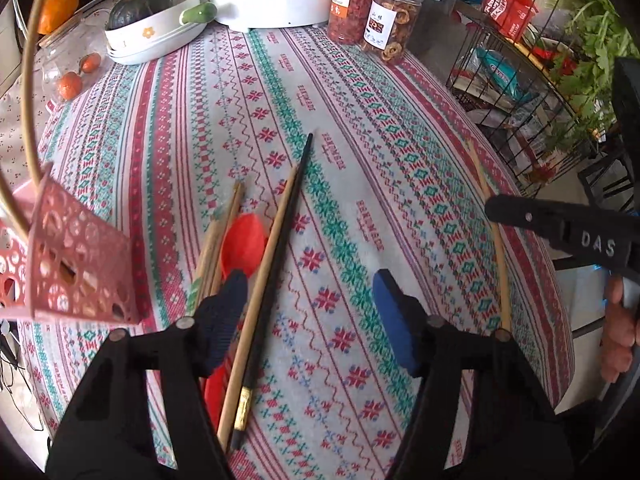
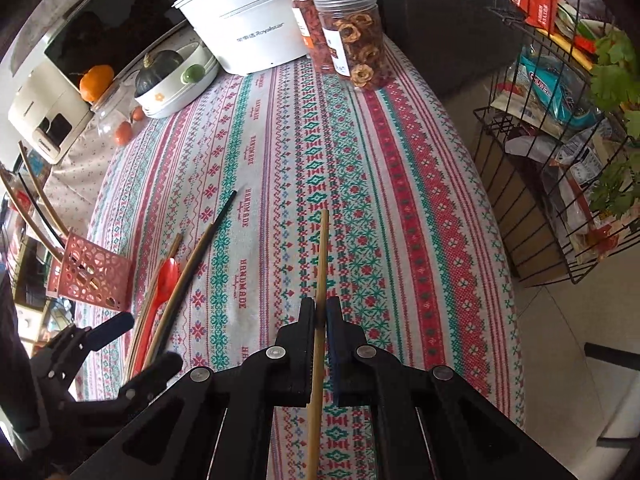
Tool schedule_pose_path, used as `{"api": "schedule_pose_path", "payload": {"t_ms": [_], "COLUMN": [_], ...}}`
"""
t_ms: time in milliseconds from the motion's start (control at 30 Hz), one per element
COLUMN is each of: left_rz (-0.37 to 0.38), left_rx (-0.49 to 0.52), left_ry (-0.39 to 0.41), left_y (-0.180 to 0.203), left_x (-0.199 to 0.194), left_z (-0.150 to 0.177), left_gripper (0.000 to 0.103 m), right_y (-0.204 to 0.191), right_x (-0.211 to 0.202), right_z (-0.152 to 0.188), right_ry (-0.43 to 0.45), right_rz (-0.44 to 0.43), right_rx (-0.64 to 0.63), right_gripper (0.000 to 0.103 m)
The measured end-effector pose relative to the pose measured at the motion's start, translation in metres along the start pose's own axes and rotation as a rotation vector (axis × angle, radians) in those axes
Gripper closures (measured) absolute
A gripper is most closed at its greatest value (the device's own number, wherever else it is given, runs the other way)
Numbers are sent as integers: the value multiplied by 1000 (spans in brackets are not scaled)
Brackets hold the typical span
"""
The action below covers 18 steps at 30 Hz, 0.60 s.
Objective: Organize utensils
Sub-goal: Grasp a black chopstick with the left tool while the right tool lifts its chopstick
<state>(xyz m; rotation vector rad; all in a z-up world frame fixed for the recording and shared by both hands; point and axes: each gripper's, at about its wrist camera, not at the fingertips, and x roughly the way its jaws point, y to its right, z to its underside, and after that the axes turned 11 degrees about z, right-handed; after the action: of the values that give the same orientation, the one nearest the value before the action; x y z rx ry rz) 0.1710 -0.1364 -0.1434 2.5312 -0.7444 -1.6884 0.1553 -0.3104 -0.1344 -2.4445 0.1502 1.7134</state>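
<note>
At the centre of the right wrist frame, my right fingers (image 2: 320, 312) pinched a bamboo chopstick (image 2: 322, 256) above the tabletop (image 2: 400, 200). My left fingers (image 1: 310, 312) were spread over the remaining utensils (image 1: 256, 280); the pinched stick could slip, being thin.

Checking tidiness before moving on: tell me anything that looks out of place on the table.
Loose utensils lie in a crossed pile beside the pink holder: wooden chopsticks, a black chopstick and a red spoon. Nothing looks spilled or broken.
</note>
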Motion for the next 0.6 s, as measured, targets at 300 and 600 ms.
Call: {"api": "schedule_pose_path", "payload": {"t_ms": [300, 600], "left_rz": [-30, -64], "left_rx": [31, 42], "left_ry": [-2, -69], "left_y": [6, 3], "left_x": [44, 64], "left_z": [-68, -71], "left_gripper": [75, 81], "right_y": [3, 2], "right_x": [8, 10], "right_z": [-9, -14], "right_ry": [-22, -25], "right_rz": [-36, -61], "right_rx": [5, 9], "right_gripper": [97, 97]}}
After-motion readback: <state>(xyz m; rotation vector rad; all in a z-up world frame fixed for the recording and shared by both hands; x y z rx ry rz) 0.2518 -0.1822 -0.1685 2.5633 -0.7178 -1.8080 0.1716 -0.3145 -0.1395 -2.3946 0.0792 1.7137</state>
